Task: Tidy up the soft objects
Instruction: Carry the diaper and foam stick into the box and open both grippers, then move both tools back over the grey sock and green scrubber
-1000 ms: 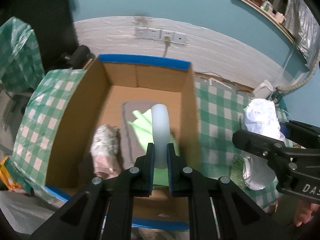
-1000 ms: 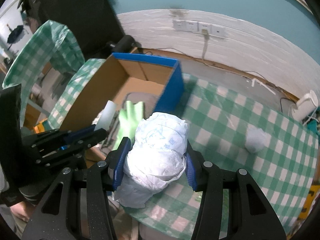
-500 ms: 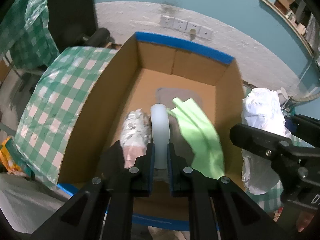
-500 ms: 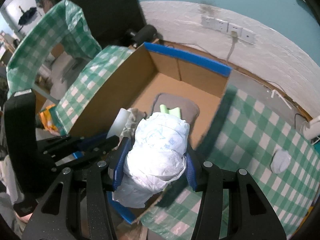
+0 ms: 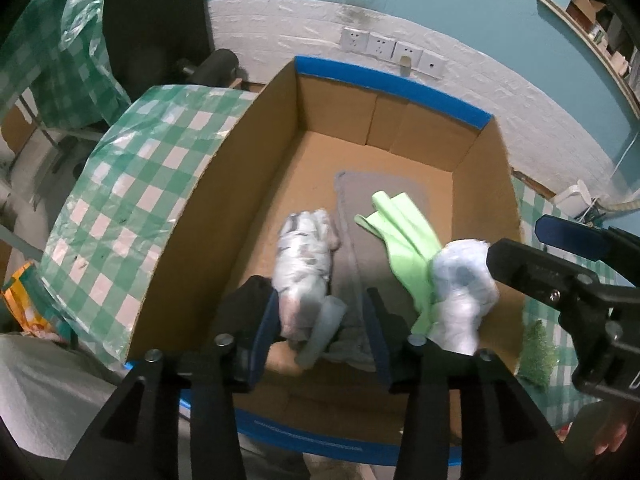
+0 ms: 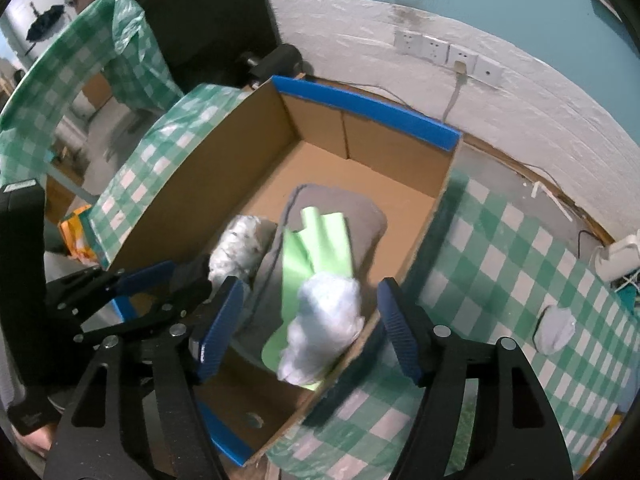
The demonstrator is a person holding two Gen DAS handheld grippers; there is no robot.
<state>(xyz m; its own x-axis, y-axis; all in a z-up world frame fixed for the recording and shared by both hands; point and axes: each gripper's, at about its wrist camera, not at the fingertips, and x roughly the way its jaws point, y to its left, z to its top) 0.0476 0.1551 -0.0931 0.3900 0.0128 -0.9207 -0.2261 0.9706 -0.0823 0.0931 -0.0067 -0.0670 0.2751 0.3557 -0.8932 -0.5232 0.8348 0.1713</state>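
Note:
An open cardboard box (image 5: 188,216) (image 6: 192,184) with blue tape on its rims holds a grey cloth (image 5: 360,188), a green cloth (image 5: 404,228) (image 6: 320,240) and a patterned bundle (image 5: 306,256) (image 6: 240,248). My left gripper (image 5: 322,320) is open over the box's near end; a pale translucent tube (image 5: 324,332) lies loose between its fingers. My right gripper (image 6: 310,324) is open above the box's right side. A white crumpled bundle (image 6: 326,328) (image 5: 460,296) is loose between its fingers, blurred, over the green cloth.
A green checked cloth covers the table (image 6: 500,264) to the right of the box. A small white wad (image 6: 554,328) and a patch of green turf (image 5: 534,352) lie there. A white wall with sockets (image 5: 394,50) is behind. A checked plastic sheet (image 5: 132,184) drapes at left.
Both grippers have opened. The pale tube has dropped from the left gripper's fingers into the box. The white bundle has left the right gripper's fingers and is falling into the box.

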